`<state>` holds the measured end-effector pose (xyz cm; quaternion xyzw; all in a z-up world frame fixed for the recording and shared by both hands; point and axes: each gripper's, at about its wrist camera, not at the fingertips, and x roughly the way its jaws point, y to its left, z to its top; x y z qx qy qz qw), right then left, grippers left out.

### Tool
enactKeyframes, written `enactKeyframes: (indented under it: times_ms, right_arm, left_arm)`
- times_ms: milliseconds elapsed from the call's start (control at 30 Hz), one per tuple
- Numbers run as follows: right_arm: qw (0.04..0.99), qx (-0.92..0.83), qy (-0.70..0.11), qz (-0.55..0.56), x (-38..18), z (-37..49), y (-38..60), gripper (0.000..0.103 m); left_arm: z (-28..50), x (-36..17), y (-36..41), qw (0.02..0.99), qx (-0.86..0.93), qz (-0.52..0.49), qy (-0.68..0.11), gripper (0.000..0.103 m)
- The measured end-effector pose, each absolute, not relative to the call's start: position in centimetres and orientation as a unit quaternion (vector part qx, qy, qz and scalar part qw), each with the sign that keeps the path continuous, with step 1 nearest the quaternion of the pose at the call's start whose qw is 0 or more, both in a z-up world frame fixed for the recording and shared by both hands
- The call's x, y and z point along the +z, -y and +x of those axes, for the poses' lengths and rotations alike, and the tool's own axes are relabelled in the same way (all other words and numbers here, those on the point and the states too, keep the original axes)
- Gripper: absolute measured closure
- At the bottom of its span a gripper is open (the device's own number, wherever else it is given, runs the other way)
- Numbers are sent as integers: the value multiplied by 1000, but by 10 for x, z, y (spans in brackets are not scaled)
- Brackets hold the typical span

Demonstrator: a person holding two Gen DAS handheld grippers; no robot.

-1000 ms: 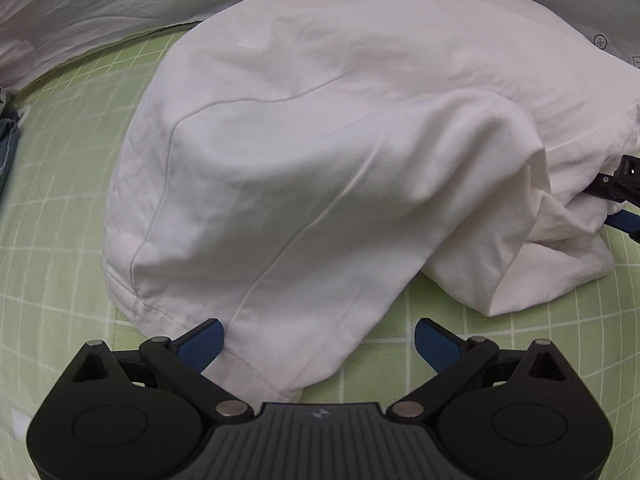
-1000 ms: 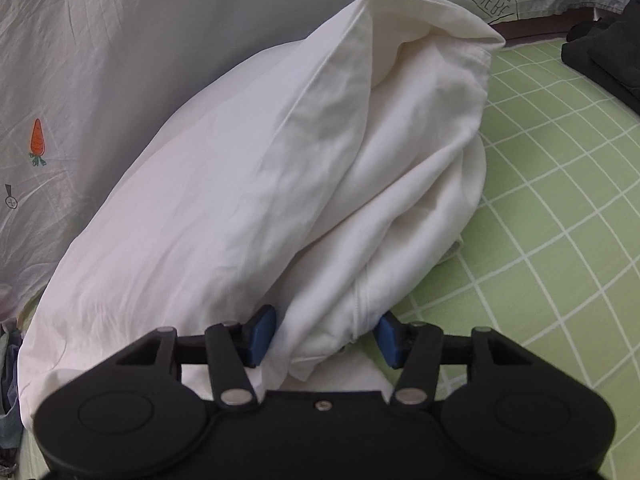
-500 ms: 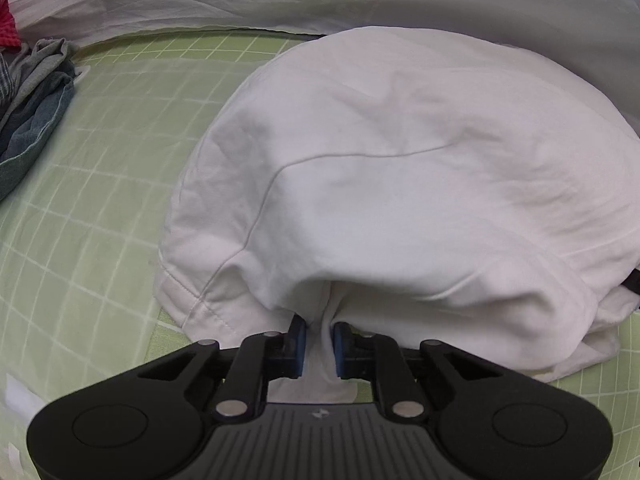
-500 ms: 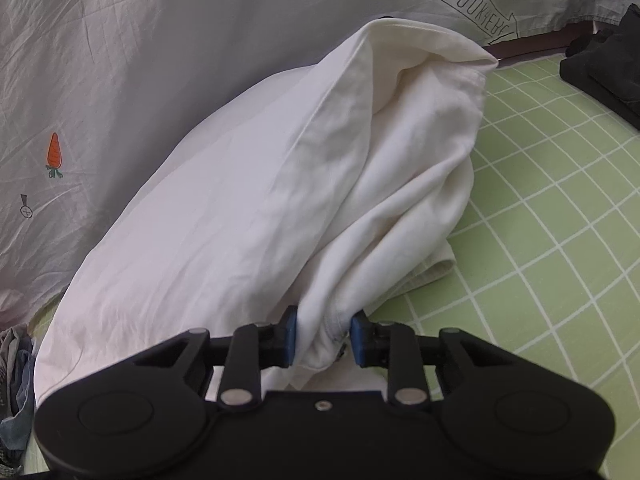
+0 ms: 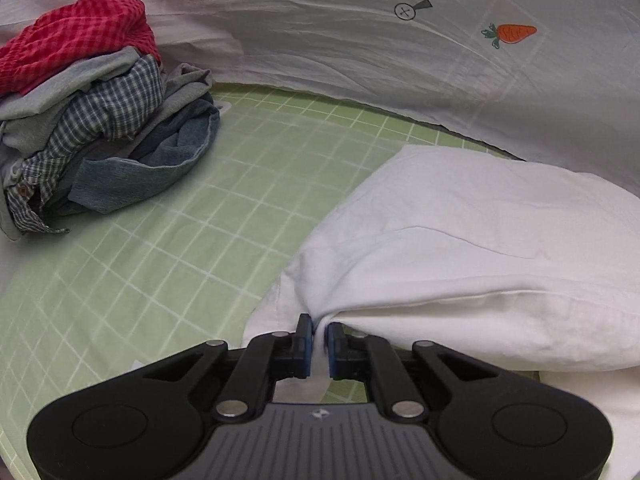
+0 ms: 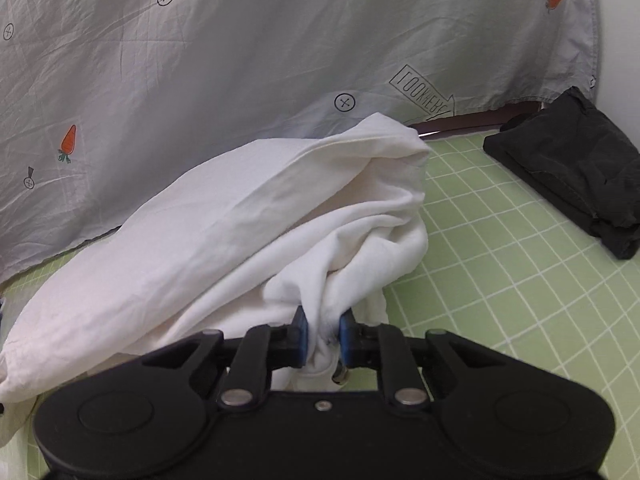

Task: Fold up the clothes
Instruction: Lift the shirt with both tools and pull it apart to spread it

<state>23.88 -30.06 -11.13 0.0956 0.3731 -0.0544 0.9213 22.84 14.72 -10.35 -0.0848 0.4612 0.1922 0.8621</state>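
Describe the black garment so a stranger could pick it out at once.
Start from the green grid mat in the right wrist view and follow it to its far right edge, below the grey printed sheet. There lies the black garment, folded flat. It is the only dark item; the white garment nearby is bunched up and pinched in the right tool.

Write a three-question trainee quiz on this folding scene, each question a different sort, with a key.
1. True or false: both the left claw and the right claw are shut on the white garment.
2. What sits on the green grid mat to the right of the garment: A) folded black clothing B) a red checked cloth C) a basket
3. Fill in: the unfolded clothes pile is topped by a ____ checked cloth.

Key: 1 true; 2 A; 3 red
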Motion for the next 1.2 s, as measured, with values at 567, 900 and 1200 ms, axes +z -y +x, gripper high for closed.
enactKeyframes:
  times_ms: [567,900,1200]
  right_arm:
    - [911,-156,-378,60,-108,102,351,81]
    - [929,-156,-306,137,-77,126,380,35]
    - [901,-142,-348,215,-119,204,420,19]
  left_arm:
    - [101,-121,-225,821,281,-163,-470,94]
    - [122,-127,-223,811,289,-196,-469,93]
    - [137,-136,-212,803,285,-193,-486,92]
